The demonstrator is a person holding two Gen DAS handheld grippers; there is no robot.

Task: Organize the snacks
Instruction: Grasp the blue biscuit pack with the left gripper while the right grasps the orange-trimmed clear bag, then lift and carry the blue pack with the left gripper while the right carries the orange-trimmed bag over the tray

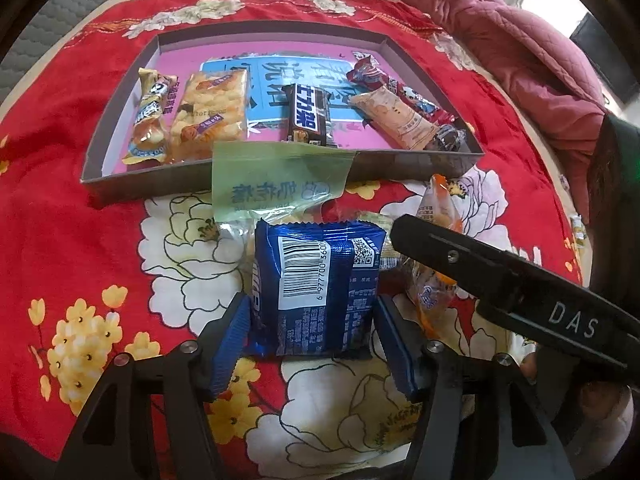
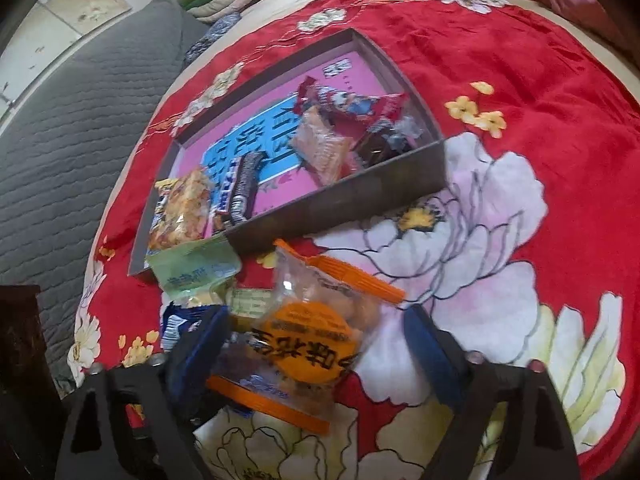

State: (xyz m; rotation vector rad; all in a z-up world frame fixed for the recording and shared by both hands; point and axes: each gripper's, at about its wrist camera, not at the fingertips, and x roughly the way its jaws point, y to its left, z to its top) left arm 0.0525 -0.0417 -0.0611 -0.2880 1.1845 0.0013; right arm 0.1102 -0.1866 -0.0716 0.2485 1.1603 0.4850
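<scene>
left wrist: left gripper [image 1: 316, 332] is clasping a crinkly blue foil packet [image 1: 316, 288] between ribbed blue pads, lying on the red floral cloth [image 1: 60, 220] just before the shallow cardboard tray [image 1: 248, 174] | right wrist: right gripper [image 2: 320, 354] is spreading wide around a clear orange-edged packet [image 2: 308, 340], pads apart from it
</scene>
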